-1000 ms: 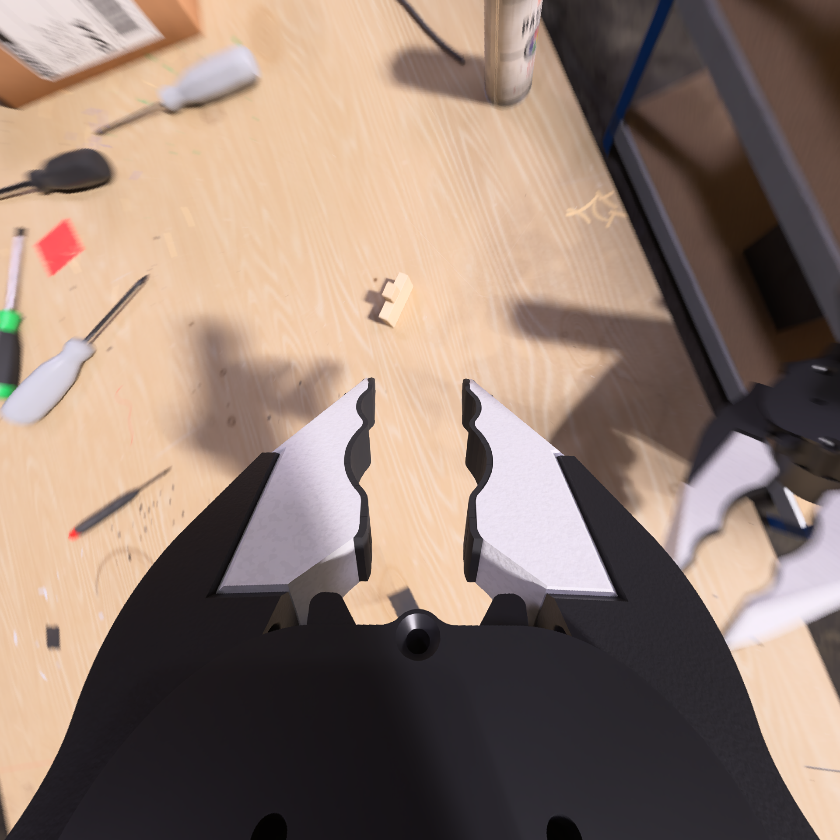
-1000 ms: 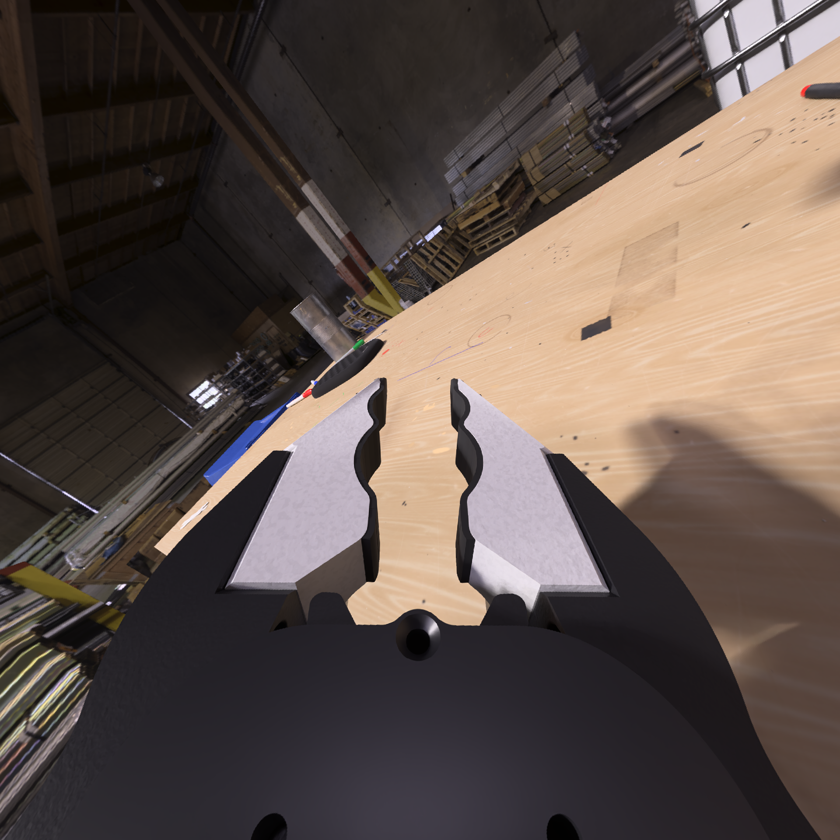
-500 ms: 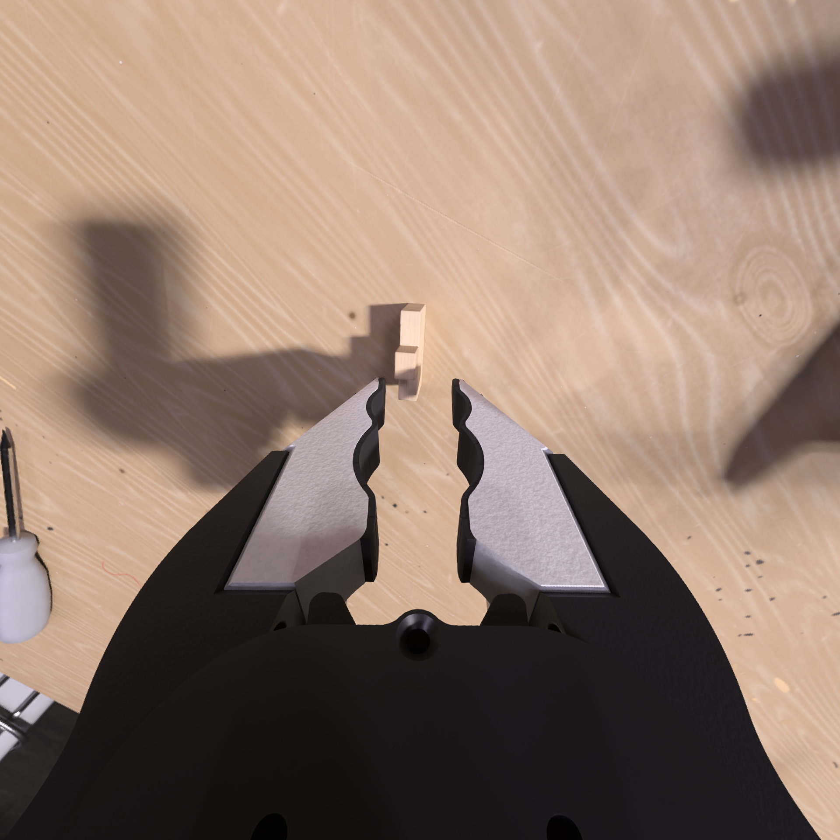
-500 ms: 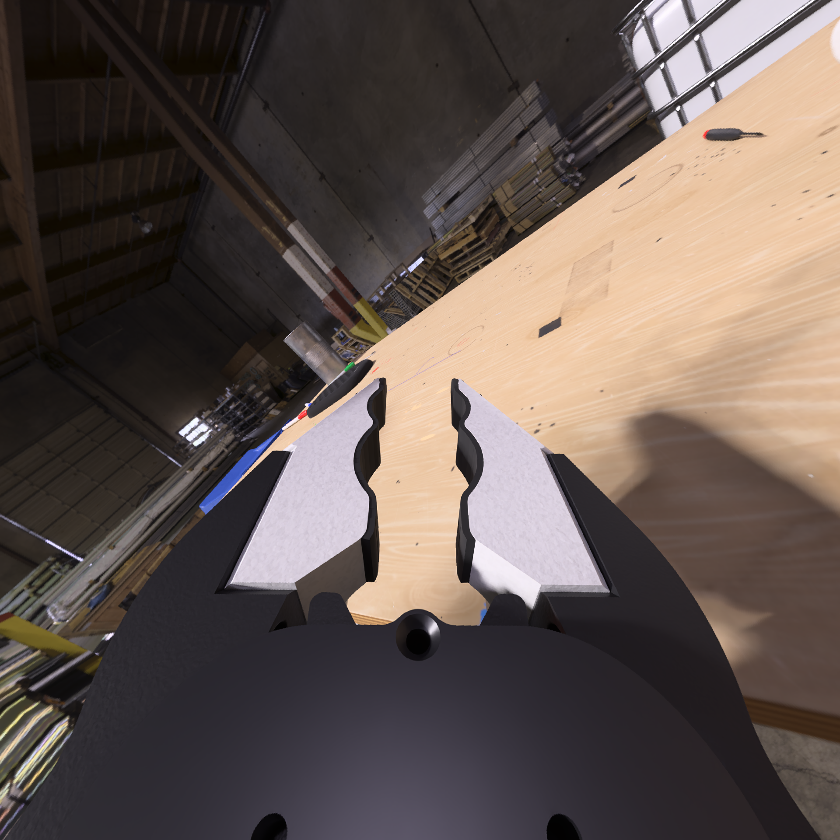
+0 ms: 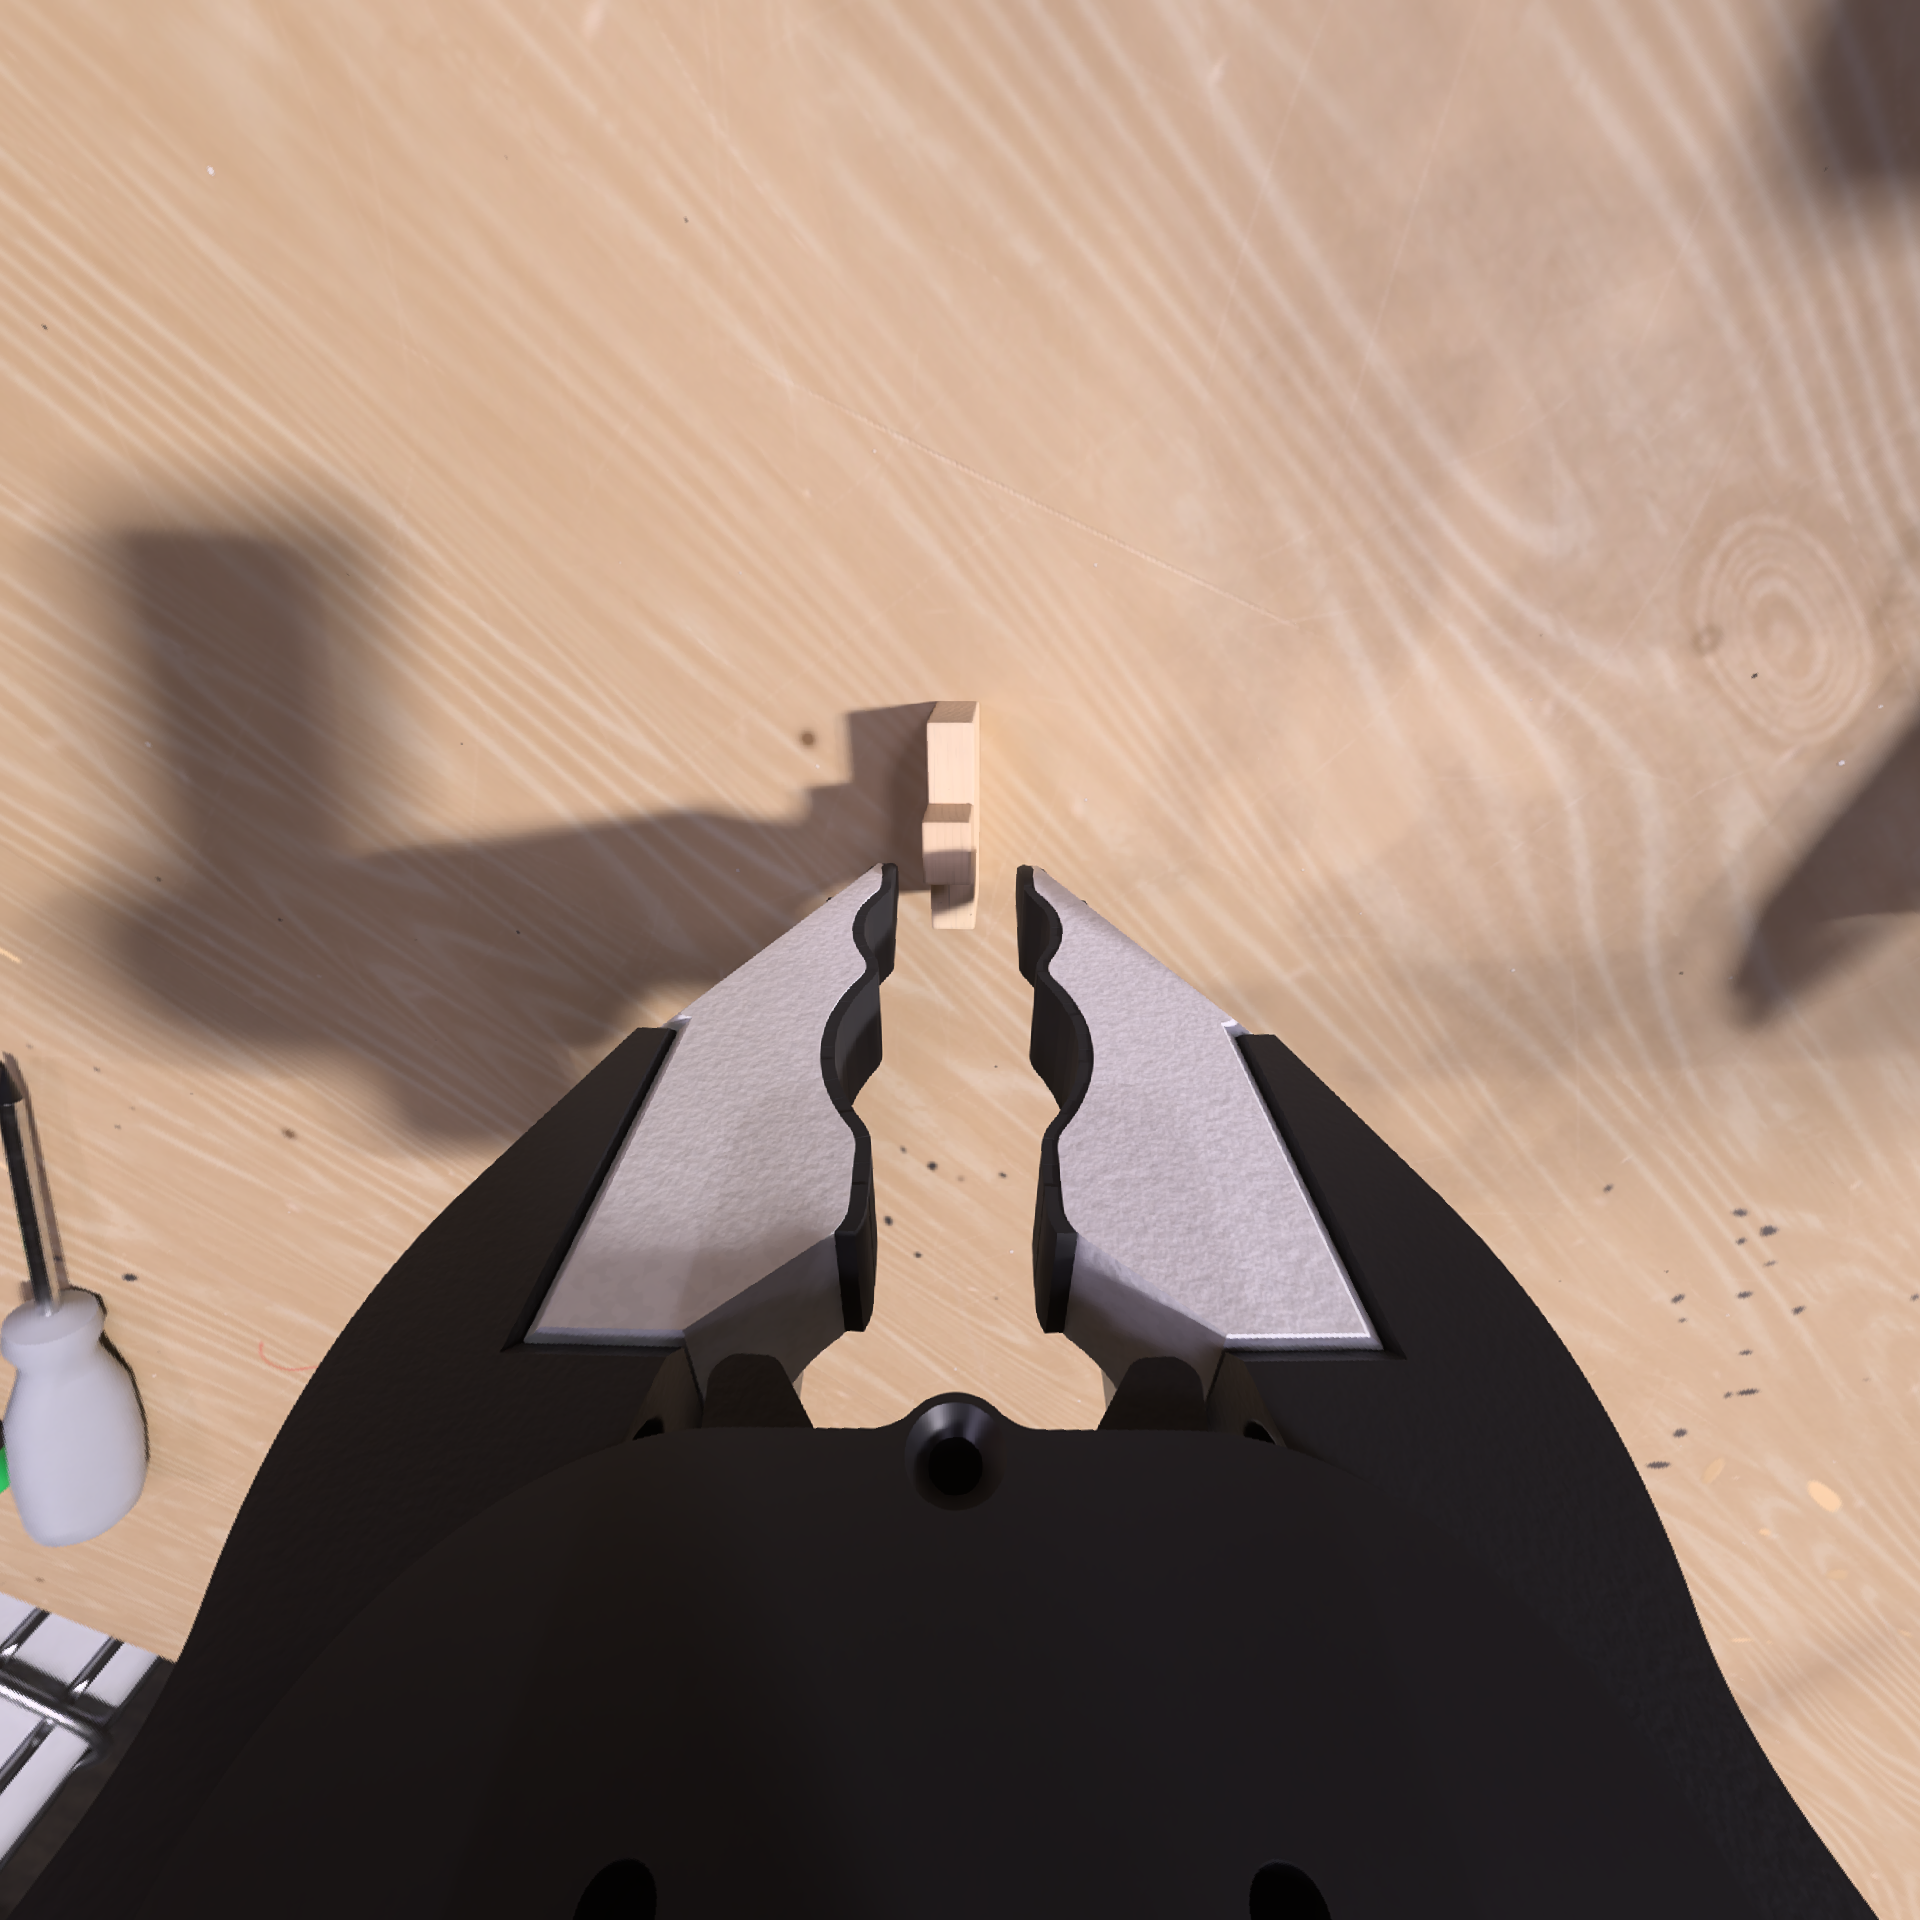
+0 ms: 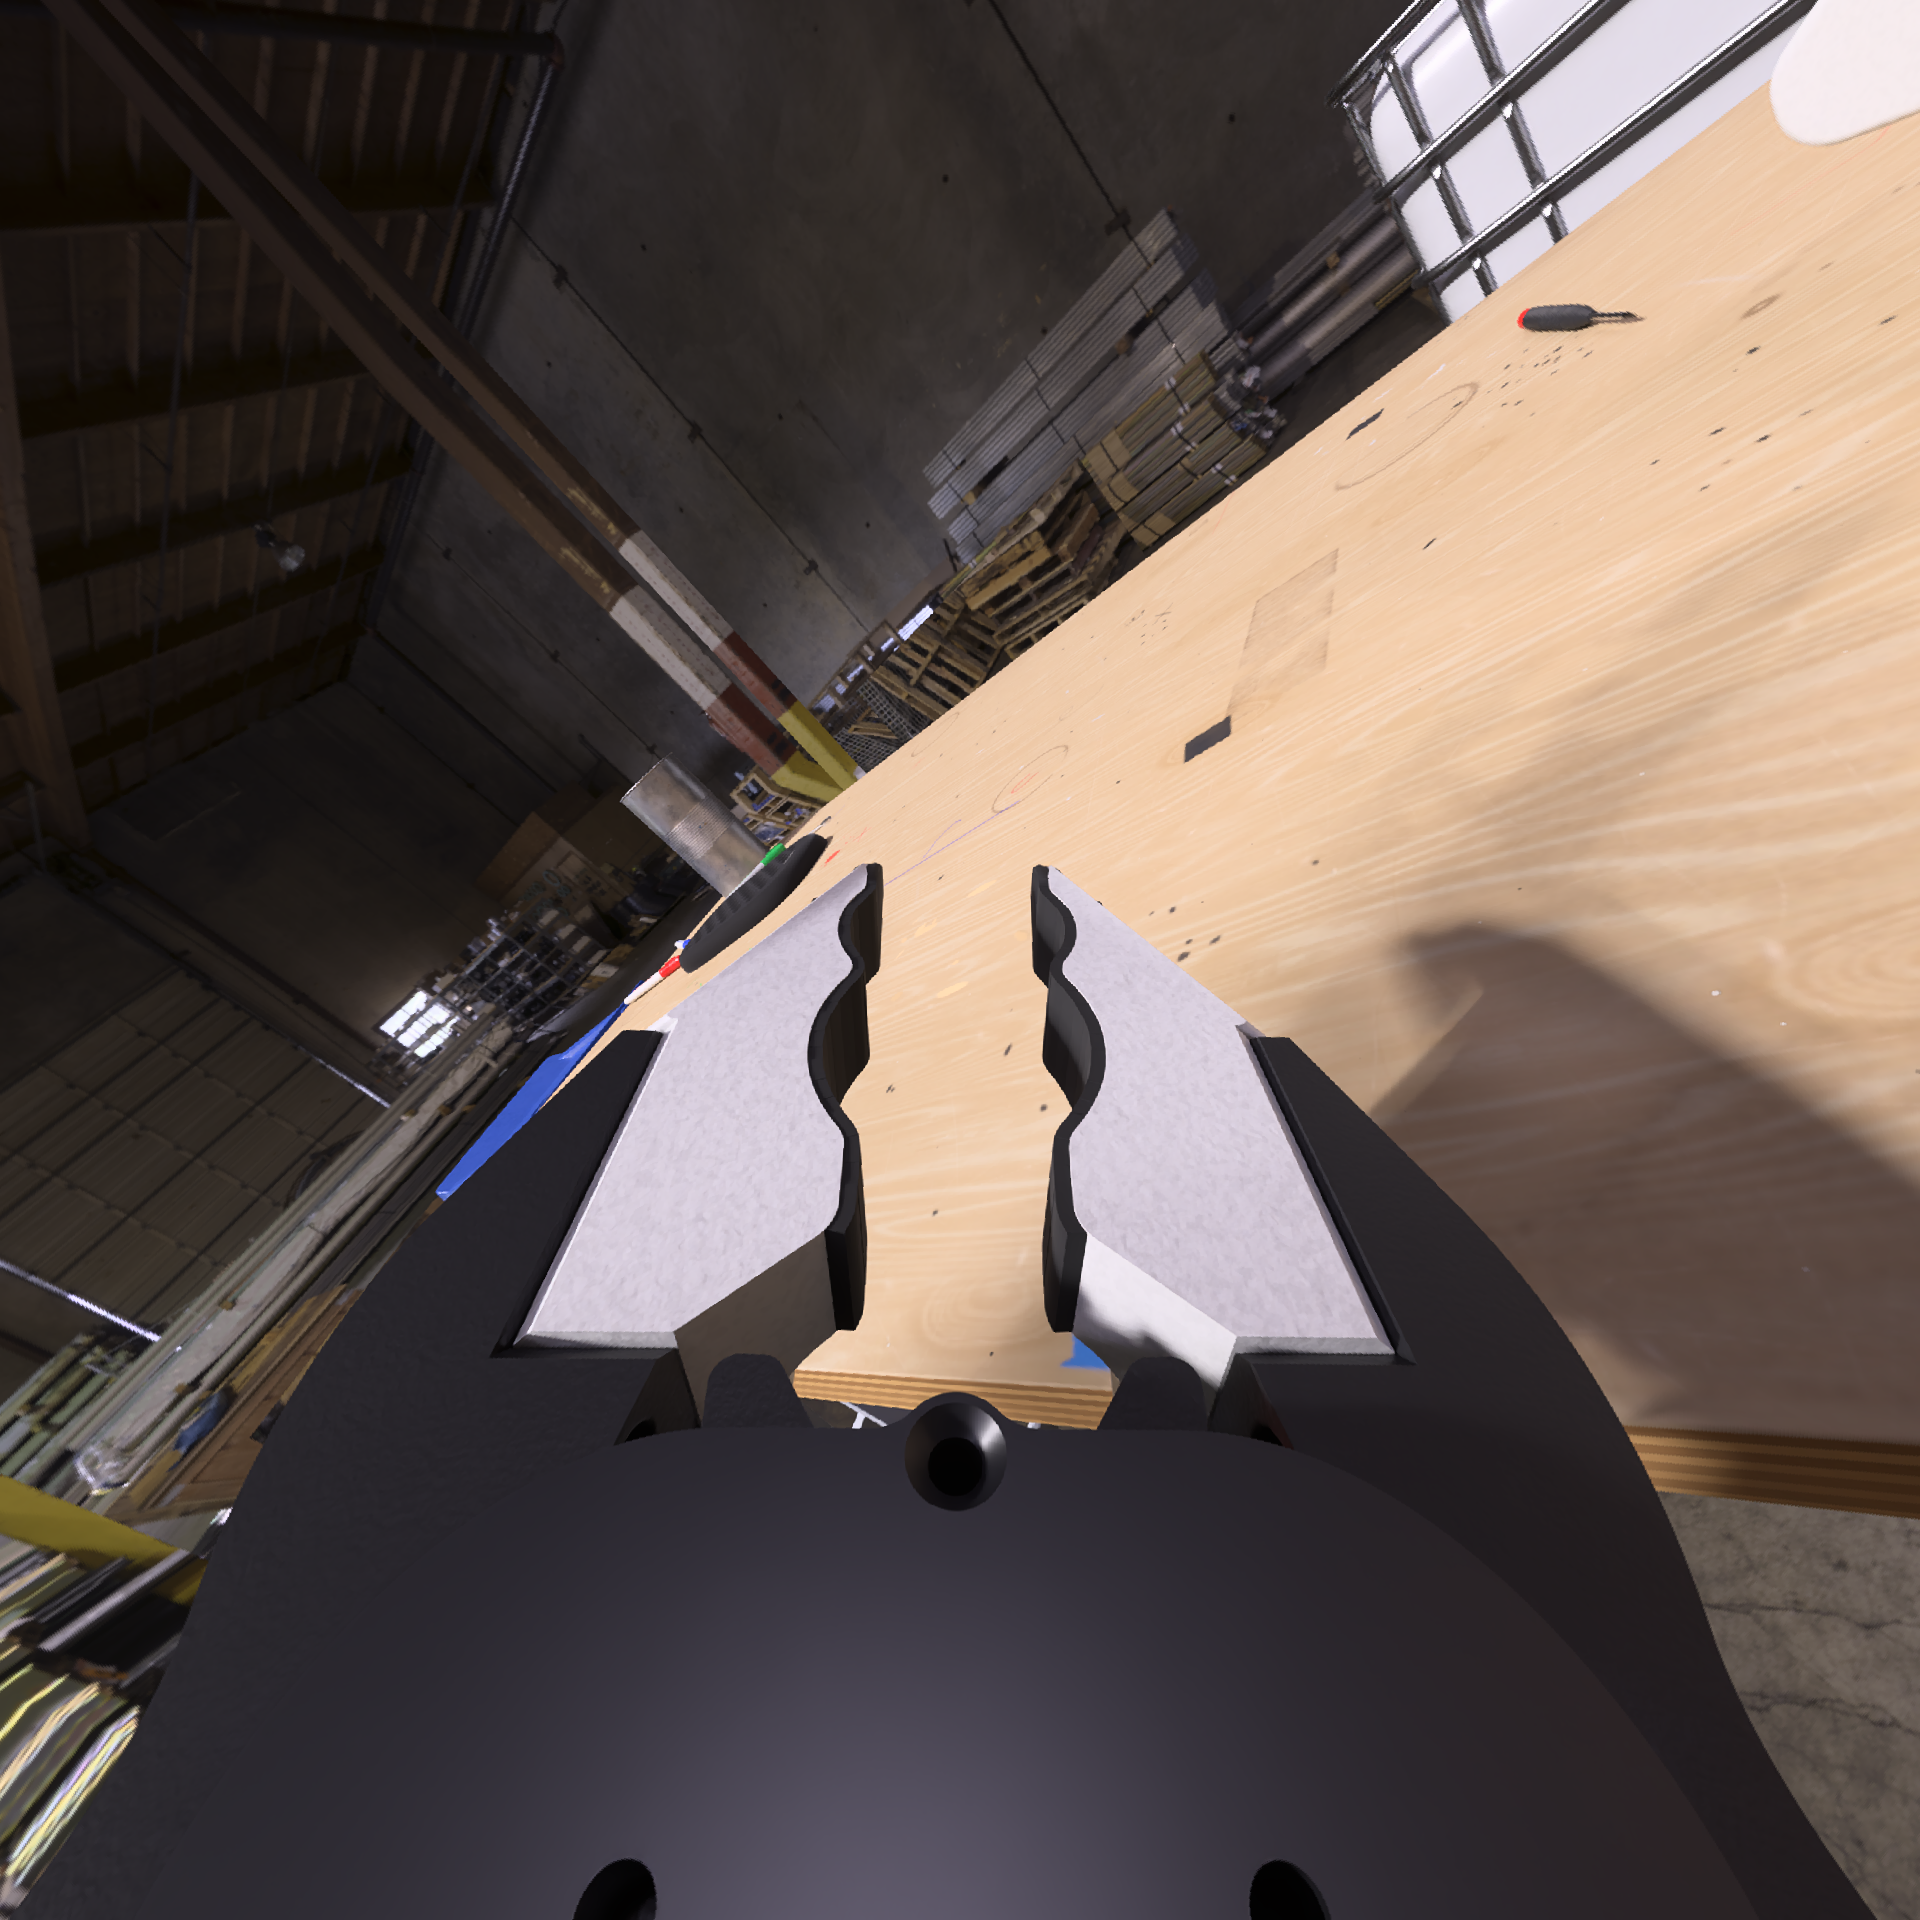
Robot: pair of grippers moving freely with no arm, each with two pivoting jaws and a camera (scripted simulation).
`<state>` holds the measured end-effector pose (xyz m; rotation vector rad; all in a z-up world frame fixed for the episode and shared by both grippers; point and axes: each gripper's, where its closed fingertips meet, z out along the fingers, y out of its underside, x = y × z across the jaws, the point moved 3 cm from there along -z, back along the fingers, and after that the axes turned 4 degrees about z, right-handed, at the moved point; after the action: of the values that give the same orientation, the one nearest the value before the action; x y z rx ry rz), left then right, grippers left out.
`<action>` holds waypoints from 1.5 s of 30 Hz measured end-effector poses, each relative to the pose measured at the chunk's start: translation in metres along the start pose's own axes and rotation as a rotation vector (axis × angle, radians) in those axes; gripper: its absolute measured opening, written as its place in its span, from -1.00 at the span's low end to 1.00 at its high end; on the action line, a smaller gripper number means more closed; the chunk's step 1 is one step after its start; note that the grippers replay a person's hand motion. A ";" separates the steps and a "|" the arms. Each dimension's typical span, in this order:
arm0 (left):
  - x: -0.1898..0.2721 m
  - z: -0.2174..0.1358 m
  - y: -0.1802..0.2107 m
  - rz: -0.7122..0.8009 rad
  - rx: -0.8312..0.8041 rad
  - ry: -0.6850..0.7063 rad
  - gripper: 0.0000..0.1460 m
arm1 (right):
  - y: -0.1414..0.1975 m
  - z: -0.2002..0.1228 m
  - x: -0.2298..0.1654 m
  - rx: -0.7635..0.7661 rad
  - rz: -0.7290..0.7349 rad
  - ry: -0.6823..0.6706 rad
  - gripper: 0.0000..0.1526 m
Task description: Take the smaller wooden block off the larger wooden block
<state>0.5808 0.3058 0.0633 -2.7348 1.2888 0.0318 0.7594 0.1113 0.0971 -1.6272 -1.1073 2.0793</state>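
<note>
Your left claw (image 5: 948,883) hangs over the desk (image 5: 1299,416) looking almost straight down, jaws parted to a moderate gap and empty. Just past its tips lies the larger wooden block (image 5: 956,769), a pale strip flat on the wood, with the smaller wooden block (image 5: 948,840) sitting on top of it near the end closest to you. The gap looks a little wider than the small block, so you are lined up to straddle it from both sides; nothing is touching yet. The stack's near end sits between the fingertips in this view, which suggests the claw is placed for a descent and a pinch. Your right claw (image 6: 956,883) is also parted and empty, out by the desk's edge (image 6: 935,1392), tilted away from the blocks, probably to stay clear. A white-handled screwdriver (image 5: 62,1423) lies well off to the left
</note>
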 end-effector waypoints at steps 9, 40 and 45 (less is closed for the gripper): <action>-0.001 0.004 -0.001 -0.001 0.022 0.023 -0.76 | 0.001 0.001 0.001 -0.007 0.005 0.001 -0.63; 0.163 -0.200 0.133 -0.777 0.996 0.108 -0.88 | 0.023 0.014 -0.010 -0.160 -0.157 0.021 -0.63; 0.265 -0.191 0.202 -0.889 0.938 -0.111 -0.88 | 0.040 0.025 -0.019 -0.262 -0.243 0.000 -0.63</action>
<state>0.5883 -0.0475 0.2146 -2.1323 -0.0813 -0.3809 0.7518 0.0623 0.0843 -1.5097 -1.5480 1.8418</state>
